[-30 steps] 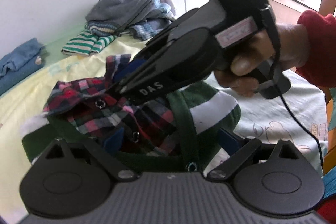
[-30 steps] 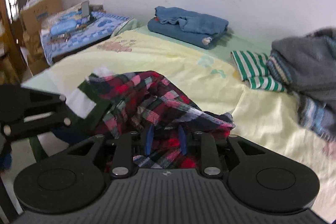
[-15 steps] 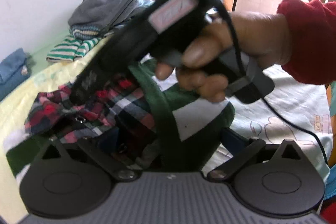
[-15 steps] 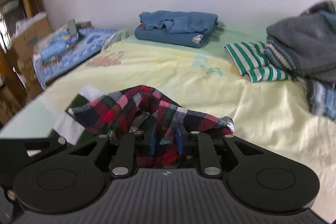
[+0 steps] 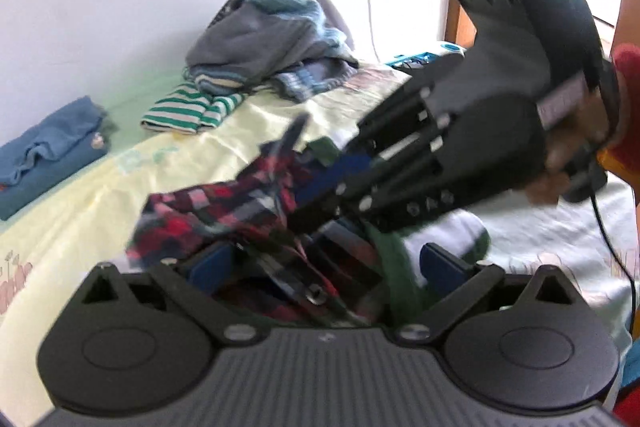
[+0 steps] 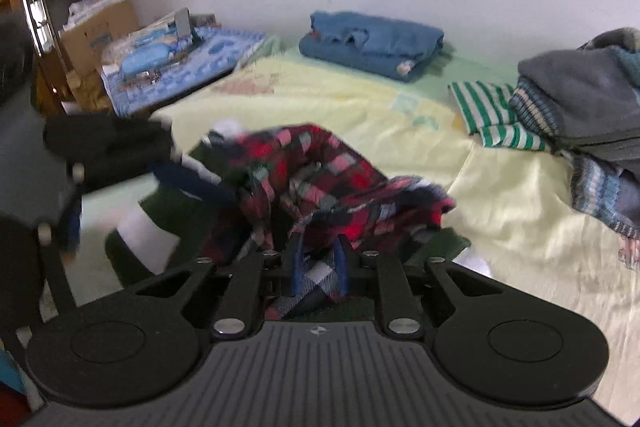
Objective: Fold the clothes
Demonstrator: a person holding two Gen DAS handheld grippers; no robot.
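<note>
A red plaid shirt (image 5: pixel 224 211) with a green and white garment (image 5: pixel 460 235) lies bunched on the yellow bed sheet (image 5: pixel 100 195). My right gripper (image 6: pixel 318 267) is shut on the plaid shirt (image 6: pixel 320 179), with cloth pinched between its blue pads. It also shows in the left wrist view (image 5: pixel 316 195), reaching in from the right. My left gripper (image 5: pixel 320 267) is open, its blue pads wide apart around the bunched cloth. It shows at the left of the right wrist view (image 6: pixel 192 183).
A pile of unfolded clothes (image 5: pixel 272 39) and a green striped top (image 5: pixel 188 109) lie at the back. Folded blue clothes (image 6: pixel 376 41) sit by the wall. A cardboard box (image 6: pixel 100 35) and a blue mat (image 6: pixel 180 59) are at the far left.
The right gripper has swung back to the right and lifted the plaid shirt. The bunched cloth has shifted and is blurred with motion. The left gripper stays open.
</note>
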